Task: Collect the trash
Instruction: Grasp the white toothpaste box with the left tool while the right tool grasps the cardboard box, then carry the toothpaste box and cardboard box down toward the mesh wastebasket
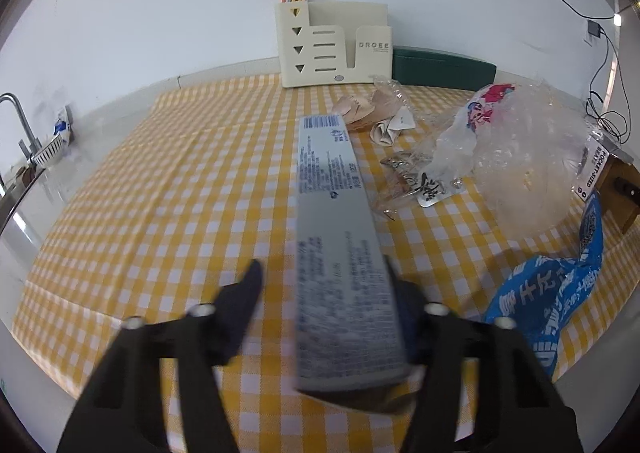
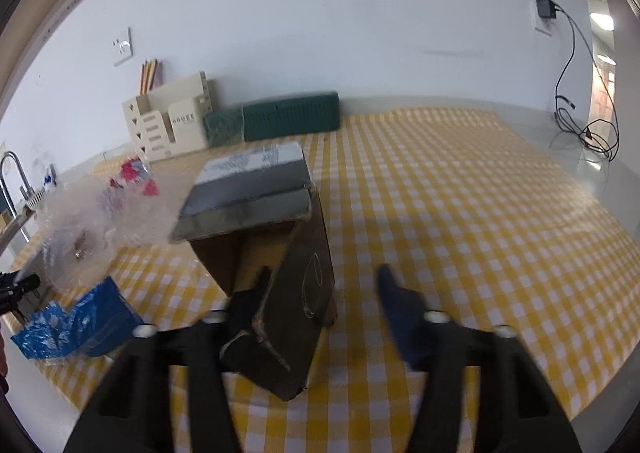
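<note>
My counter under a yellow-checked cloth (image 1: 168, 181), cream organizer (image 1: 332, 45) and green box (image 2: 292, 115) at the back, crumpled wrappers (image 1: 384, 121), clear bag (image 1: 516, 157), blue packet (image 1: 548, 293).

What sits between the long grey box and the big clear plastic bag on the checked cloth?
In the left wrist view, crumpled wrappers and scraps of tan paper lie between the long grey box and the clear plastic bag.

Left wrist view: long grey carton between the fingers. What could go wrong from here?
1. The grey carton touches only one finger of the left gripper; the other stands clear, so it may slip.
2. Its far end is near the crumpled wrappers; swinging could scatter them.
3. The right gripper also touches the open cardboard box with one finger only.
</note>
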{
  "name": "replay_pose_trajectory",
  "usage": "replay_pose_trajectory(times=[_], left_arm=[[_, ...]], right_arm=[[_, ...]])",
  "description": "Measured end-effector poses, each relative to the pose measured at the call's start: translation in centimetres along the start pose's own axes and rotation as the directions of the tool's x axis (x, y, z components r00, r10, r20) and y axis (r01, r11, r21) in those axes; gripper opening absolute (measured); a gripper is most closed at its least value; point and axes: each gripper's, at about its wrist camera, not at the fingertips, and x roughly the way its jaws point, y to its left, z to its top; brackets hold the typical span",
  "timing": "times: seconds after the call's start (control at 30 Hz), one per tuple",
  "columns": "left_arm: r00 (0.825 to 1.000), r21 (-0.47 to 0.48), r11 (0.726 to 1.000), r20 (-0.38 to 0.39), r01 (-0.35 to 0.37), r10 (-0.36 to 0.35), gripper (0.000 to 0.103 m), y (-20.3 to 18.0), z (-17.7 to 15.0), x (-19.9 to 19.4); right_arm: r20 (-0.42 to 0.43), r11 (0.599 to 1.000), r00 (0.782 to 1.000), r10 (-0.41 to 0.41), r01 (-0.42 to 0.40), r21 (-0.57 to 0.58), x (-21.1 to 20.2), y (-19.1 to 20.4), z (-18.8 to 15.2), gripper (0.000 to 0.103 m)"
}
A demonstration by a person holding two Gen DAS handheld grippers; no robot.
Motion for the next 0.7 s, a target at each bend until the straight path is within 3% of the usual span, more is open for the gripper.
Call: replay_pose_trajectory(times=[0.07,0.23,0.43,0.57,0.7], left_arm=[[1.0,0.002,1.0,-0.007,-0.01,0.01,0.039,0.0,0.0,0.2],[1.0,0.009,1.0,-0.004,-0.005,0.005,0.038,0.1,0.1,0.0],[1.0,-0.048,0.999,0.014,0.011,-0.011,0.038,1.2,0.0,-0.7],[0.999,-0.06,0.998,0.041,0.015,-0.013,0.038,1.6,0.0,-2.3],[0.996,-0.059,0.998,0.08,0.031,-0.026,0.038,1.7,-0.5,-5.3]], right_arm=[[-0.03,1.0,0.999,-0.015,0.014,-0.01,0.6,0.1,-0.1,0.009],[-0.008,1.0,1.0,0.007,-0.007,-0.002,0.5,0.0,-0.5,0.008],[0.054,1.0,0.998,0.013,-0.014,0.004,-1.7,-0.4,-0.6,0.008],[0.1,1.0,0.995,0.021,-0.02,-0.008,-4.3,-0.3,-0.2,0.008],[0.134,0.996,0.988,0.074,-0.078,0.03,-7.8,-0.4,-0.2,0.008]])
